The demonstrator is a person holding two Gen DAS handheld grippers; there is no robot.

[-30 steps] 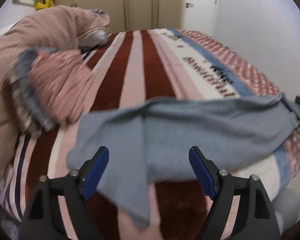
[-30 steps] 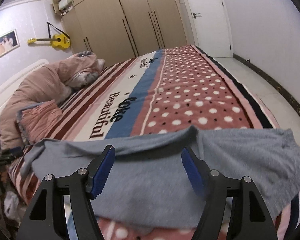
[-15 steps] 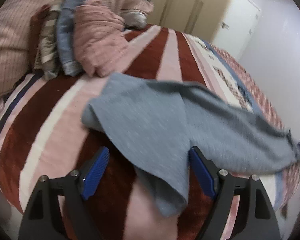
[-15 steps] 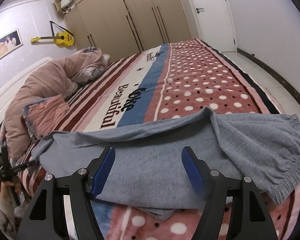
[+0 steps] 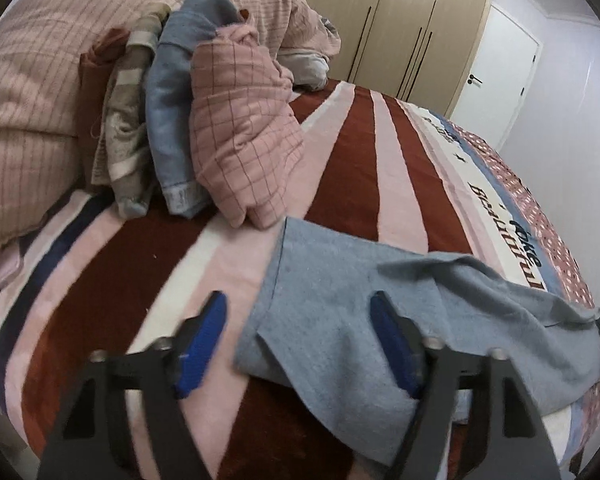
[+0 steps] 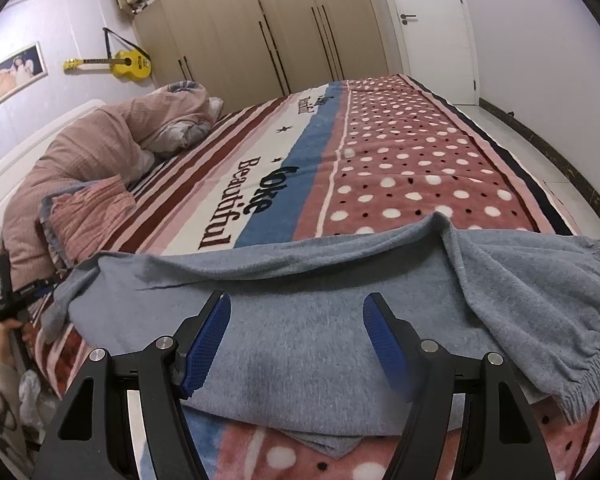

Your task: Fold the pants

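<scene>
Grey pants (image 5: pixel 380 304) lie across the near end of the bed, also in the right wrist view (image 6: pixel 340 280). The leg hems are at the left end (image 5: pixel 284 264) and the elastic waistband (image 6: pixel 592 344) at the right end. My left gripper (image 5: pixel 296 340) is open and empty just above the leg ends. My right gripper (image 6: pixel 296 336) is open and empty over the middle of the pants. The other gripper shows far left in the right wrist view (image 6: pixel 24 292).
The bed has a striped and dotted blanket (image 6: pixel 400 160). A stack of folded clothes (image 5: pixel 204 120) leans on a pink duvet (image 5: pixel 40 80) by the leg ends. Wardrobes (image 6: pixel 280 28) and a door (image 6: pixel 432 20) stand beyond. Floor lies right of the bed (image 6: pixel 540 152).
The left gripper has swung left and closer to the leg ends, bringing the clothes stack into view. The pants have settled flat on the bed. The right gripper has barely moved.
</scene>
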